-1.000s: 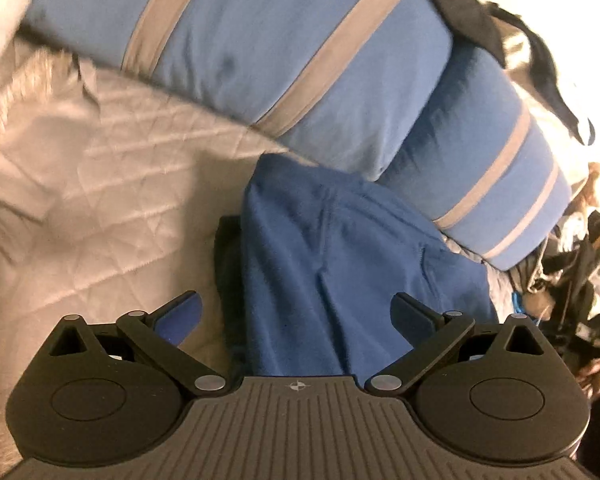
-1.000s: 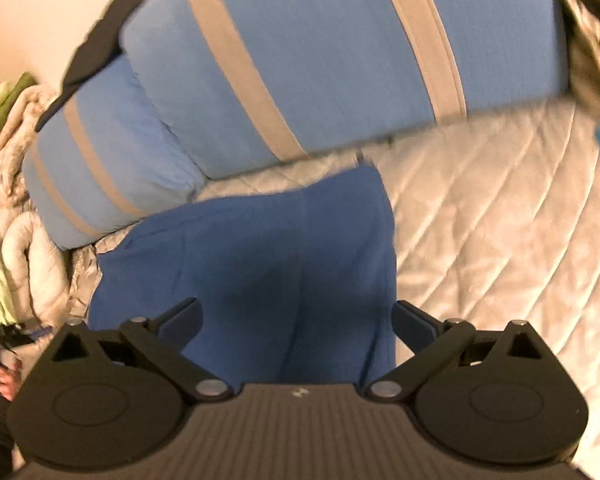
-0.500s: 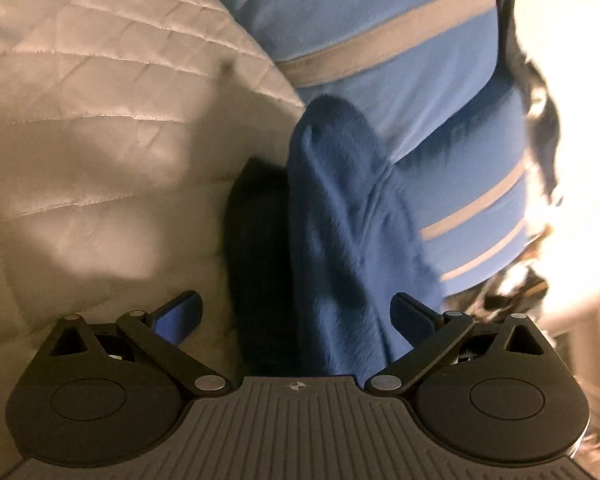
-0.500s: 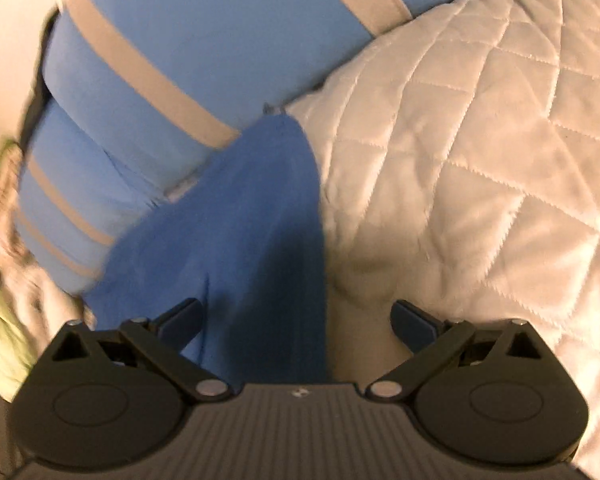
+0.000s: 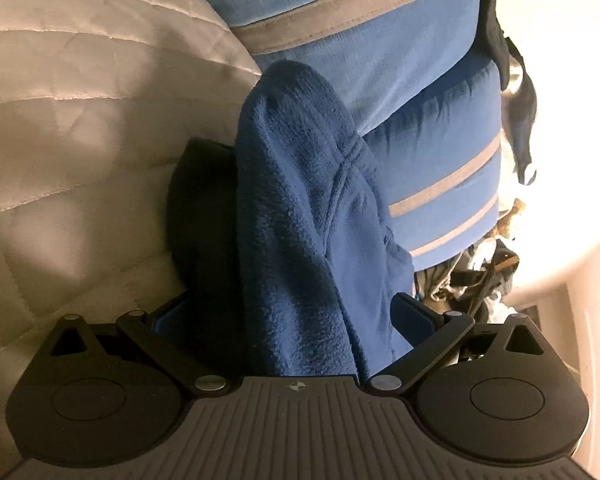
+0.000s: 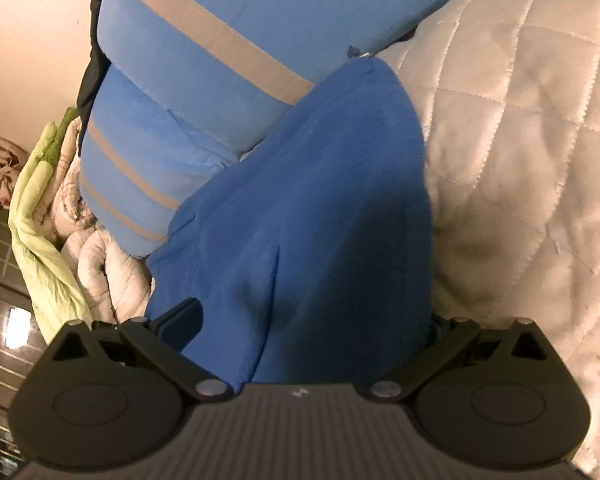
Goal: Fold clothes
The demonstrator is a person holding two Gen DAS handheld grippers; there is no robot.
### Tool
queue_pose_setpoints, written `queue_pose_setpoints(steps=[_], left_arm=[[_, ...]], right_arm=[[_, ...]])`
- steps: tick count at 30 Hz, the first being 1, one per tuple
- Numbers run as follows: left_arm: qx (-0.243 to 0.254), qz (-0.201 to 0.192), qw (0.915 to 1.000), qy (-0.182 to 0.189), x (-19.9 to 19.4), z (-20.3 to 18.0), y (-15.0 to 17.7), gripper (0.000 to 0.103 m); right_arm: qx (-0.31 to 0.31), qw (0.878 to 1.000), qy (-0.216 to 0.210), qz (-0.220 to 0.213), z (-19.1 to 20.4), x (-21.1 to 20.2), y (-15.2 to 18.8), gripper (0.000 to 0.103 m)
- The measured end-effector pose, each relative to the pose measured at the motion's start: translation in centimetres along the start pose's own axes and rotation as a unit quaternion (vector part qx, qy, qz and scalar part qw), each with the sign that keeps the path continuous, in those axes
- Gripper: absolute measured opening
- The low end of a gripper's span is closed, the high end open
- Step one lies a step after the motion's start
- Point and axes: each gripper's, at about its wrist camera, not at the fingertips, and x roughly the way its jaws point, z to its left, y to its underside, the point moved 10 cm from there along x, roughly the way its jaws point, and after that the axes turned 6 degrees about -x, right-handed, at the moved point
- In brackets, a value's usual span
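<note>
Left gripper: fingers spread wide, as wide as a second ago; no clear pinch to be seen. Fleece bunched between them, rising from 6 o'clock to a rounded hump just short of 12; dark shadowed layer beside it at 9; quilt bare from 9 to 11; striped pillows from 12 to 3, touching the hump's far end.

Changed within the second: fleece flat on the quilt then, seen from higher up; now pulled up into a ridge, seen low and close.

Right gripper: likewise spread; fleece filling the whole gap between the fingers, sloping up towards 12; pillows from 10 to 12; quilt from 1 to 5; a heap of pale bedding at 8 to 9.

Reads as a fold under way, near edge raised at both corners and headed over towards the pillows; not yet laid down. Grip uncertain with fingers this wide; some risk of cloth slipping out before the fold lands.
</note>
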Motion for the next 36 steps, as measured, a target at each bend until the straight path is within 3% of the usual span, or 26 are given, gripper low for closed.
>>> queue_pose_setpoints(steps=[6, 8, 9, 10, 12, 14, 20, 23, 26, 31, 33, 36], left_arm=[[0.010, 0.015, 0.9998, -0.009, 0.6, -0.2, 0.2, 0.101], [0.011, 0.017, 0.9996, -0.021, 1.1, -0.2, 0.3, 0.088], [0.010, 0.017, 0.9993, -0.031, 1.3, -0.2, 0.3, 0.084], [0.006, 0.015, 0.9991, -0.038, 1.4, 0.0, 0.3, 0.072], [-0.003, 0.011, 0.9986, -0.052, 1.4, 0.3, 0.4, 0.062], [-0.011, 0.008, 0.9980, -0.062, 1.3, 0.4, 0.5, 0.051], [0.026, -0.005, 0.9897, -0.141, 0.9, -1.0, 1.1, 0.037], [0.069, -0.018, 0.9766, -0.203, 0.7, -2.7, 1.4, 0.033], [0.123, -0.032, 0.9536, -0.273, 0.6, -5.1, 1.8, 0.027], [0.181, -0.062, 0.9196, -0.343, -0.1, -7.7, 2.8, 0.023], [0.193, -0.074, 0.9132, -0.351, -0.5, -8.5, 3.2, 0.023], [0.196, -0.093, 0.9103, -0.353, -0.8, -8.7, 3.5, 0.020]], right_arm=[[-0.019, 1.000, 0.000, 0.003, 0.2, 0.6, 0.0, 0.100], [-0.028, 1.000, 0.009, 0.004, 0.3, 0.9, 0.0, 0.096], [-0.031, 0.999, 0.016, 0.004, 0.3, 1.1, 0.0, 0.088], [-0.033, 0.999, 0.023, 0.004, 0.3, 1.3, -0.1, 0.085], [-0.026, 0.999, 0.041, 0.006, -0.2, 1.4, -0.1, 0.061], [-0.025, 0.998, 0.061, 0.010, -0.4, 1.5, -0.1, 0.054], [-0.098, 0.983, 0.154, 0.016, 2.2, 1.9, 0.3, 0.038], [-0.145, 0.967, 0.208, 0.010, 4.1, 1.6, 0.5, 0.034], [-0.183, 0.950, 0.252, -0.001, 6.1, 1.1, 0.5, 0.032], [-0.209, 0.929, 0.304, -0.026, 8.6, -0.3, 0.6, 0.031], [-0.223, 0.920, 0.319, -0.037, 9.7, -0.9, 0.7, 0.030], [-0.259, 0.903, 0.340, -0.052, 11.6, -1.5, 1.2, 0.030]])
